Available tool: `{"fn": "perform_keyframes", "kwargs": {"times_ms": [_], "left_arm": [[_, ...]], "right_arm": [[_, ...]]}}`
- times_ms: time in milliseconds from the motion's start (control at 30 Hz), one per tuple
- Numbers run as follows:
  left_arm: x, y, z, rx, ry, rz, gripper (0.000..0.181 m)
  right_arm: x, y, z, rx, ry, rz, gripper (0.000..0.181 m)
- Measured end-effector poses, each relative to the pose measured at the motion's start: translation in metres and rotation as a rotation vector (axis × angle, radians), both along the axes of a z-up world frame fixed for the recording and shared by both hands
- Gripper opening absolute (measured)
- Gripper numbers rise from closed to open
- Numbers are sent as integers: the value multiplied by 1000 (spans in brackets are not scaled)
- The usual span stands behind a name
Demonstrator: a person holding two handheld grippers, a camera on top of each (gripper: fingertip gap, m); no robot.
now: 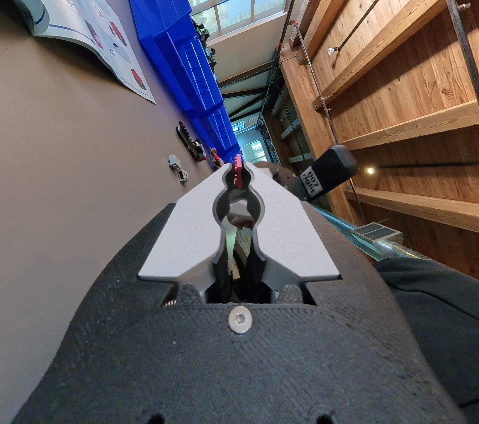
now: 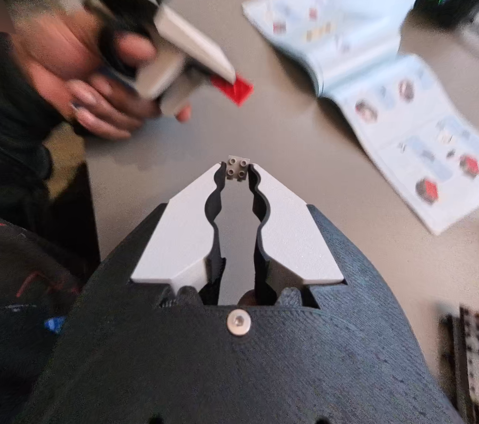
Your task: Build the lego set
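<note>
Your left gripper [image 1: 238, 165] fingers grip the flat red plastic plate [image 1: 238, 170]; right gripper [image 2: 236, 164] fingers pinch the small grey four-stud plate [image 2: 237, 168]. Align studs squarely, toward 11 o'clock, then press.

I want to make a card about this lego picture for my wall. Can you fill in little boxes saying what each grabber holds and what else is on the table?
left gripper: fingers shut on a red plate
right gripper: fingers shut on a small grey plate, studs facing the camera
table: brown
booklet: open, lying on the table
loose grey pieces: on the table
blue bins: along the table's far edge
</note>
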State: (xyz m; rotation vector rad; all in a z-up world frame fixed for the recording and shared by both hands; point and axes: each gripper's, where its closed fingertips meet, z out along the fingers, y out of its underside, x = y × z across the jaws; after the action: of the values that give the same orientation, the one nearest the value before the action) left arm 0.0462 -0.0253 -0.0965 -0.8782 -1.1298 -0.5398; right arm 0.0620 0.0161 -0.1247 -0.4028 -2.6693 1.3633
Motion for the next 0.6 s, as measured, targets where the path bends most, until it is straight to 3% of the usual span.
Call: {"fn": "perform_keyframes", "kwargs": {"times_ms": [133, 200, 600], "left_arm": [[1, 4, 1, 21, -5, -14, 4], [2, 7, 5, 61, -6, -32, 3], [10, 13, 28, 266, 2, -107, 3]], "right_arm": [[3, -28, 67, -384, 33, 103, 18], [3, -36, 81, -497, 39, 140, 18], [-1, -35, 74, -695, -110, 208, 18]]}}
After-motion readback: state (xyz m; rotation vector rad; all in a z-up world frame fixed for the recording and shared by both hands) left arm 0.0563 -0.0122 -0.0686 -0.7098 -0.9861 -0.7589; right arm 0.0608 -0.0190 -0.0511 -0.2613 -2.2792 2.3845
